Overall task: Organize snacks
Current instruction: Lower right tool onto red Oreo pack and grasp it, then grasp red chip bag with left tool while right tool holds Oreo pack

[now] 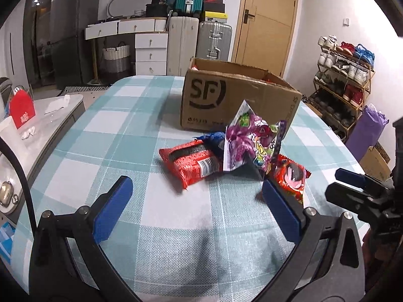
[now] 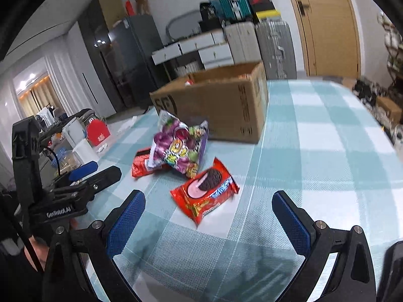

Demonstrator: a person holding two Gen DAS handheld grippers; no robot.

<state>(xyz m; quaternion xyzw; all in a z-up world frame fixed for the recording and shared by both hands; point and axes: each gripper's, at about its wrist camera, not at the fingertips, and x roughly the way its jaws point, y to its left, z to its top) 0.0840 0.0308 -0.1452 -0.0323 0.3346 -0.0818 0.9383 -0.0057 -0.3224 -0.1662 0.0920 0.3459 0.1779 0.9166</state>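
The left gripper (image 1: 196,198) hangs over the checked tablecloth (image 1: 126,130) with its jaws spread wide and nothing between them. Just ahead of it lies the pile of snacks: a red biscuit packet (image 1: 191,163) lies ahead between the jaws, and the purple candy bag (image 1: 252,143) leans up just beyond the right-hand pad (image 1: 279,211). A second red packet, the one with a sandwich cookie printed on it (image 2: 205,191), sits right by that same pad, partly hidden behind it in the left view.

The right gripper (image 2: 209,216) is likewise released, jaws wide apart and empty, and the cookie packet lies just ahead of it, slightly toward its left finger. The purple bag and the other red packet are farther on, touching each other.

Counted: two red packets, one purple bag, and a scrap of a blue wrapper (image 1: 214,141) tucked between the first red packet and the bag, too hidden to identify. One cardboard box (image 1: 236,95) stands open behind the pile, close to it; something reddish shows inside, unclear what.
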